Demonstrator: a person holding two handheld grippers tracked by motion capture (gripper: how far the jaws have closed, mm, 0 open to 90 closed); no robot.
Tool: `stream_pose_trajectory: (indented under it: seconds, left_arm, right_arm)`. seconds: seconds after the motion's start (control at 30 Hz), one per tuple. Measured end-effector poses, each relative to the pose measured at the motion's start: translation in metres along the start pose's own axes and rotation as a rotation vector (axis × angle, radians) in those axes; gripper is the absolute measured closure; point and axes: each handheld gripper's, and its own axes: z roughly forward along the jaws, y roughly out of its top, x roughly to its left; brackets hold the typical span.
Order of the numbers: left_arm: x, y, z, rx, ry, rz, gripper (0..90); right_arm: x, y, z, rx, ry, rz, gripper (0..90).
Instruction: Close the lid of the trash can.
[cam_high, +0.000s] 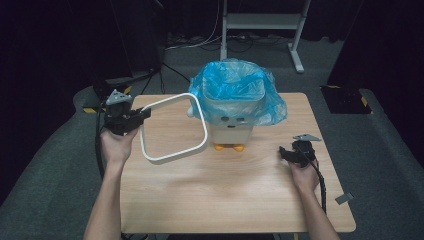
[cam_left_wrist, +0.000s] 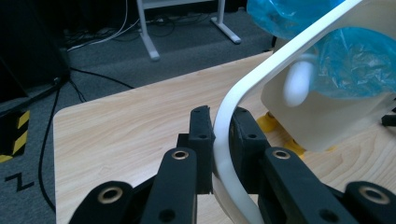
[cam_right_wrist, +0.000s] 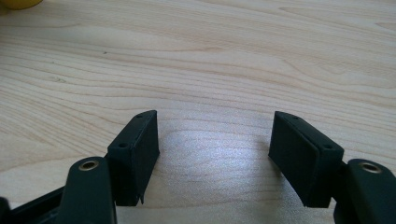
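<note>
Holding the white ring frame (cam_high: 172, 127) up off the desk (cam_high: 230, 195) with our left tool (cam_high: 131, 117) clamped on its edge, just left of the bin (cam_high: 232, 125) with its blue bag (cam_high: 235, 87). Our right tool (cam_right_wrist: 212, 154) sits apart, nothing in it, low over the desk.

In the left gripper view, the white rounded-square plastic ring (cam_left_wrist: 280, 60) runs off the top and bottom edges. The blue plastic bag liner (cam_left_wrist: 355, 60) is cut at the right edge. A blurred white knob (cam_left_wrist: 298, 84) on the white bin (cam_left_wrist: 322, 126) cannot be identified.
</note>
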Motion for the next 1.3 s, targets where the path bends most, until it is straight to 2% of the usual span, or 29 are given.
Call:
stream_pose_trajectory:
  seconds: [0.3, 0.53, 0.7, 0.87, 1.0, 1.3]
  left_arm:
    - [0.003, 0.01, 0.0, -0.009, -0.038, -0.012, 80.3]
    - [0.002, 0.01, 0.003, 0.011, -0.035, -0.001, 80.3]
    - [0.001, 0.014, 0.0, 0.005, -0.038, -0.008, 80.3]
    - [-0.004, 0.02, -0.003, 0.003, -0.03, 0.01, 80.3]
    - [-0.003, 0.025, -0.004, -0.004, -0.043, -0.002, 80.3]
    - [0.001, 0.036, -0.002, 0.008, -0.04, -0.001, 80.4]
  right_arm:
    - [0.0, 0.0, 0.0, 0.002, -0.001, -0.002, 32.8]
    - [0.0, 0.001, 0.001, 0.004, 0.0, 0.007, 32.7]
    - [0.0, 0.001, 0.001, 0.003, 0.001, 0.006, 32.7]
    - [0.0, 0.001, 0.001, 0.003, 0.001, 0.006, 32.7]
    - [0.0, 0.001, 0.001, 0.003, 0.001, 0.006, 32.7]
    - [0.0, 0.001, 0.001, 0.003, 0.001, 0.006, 32.7]
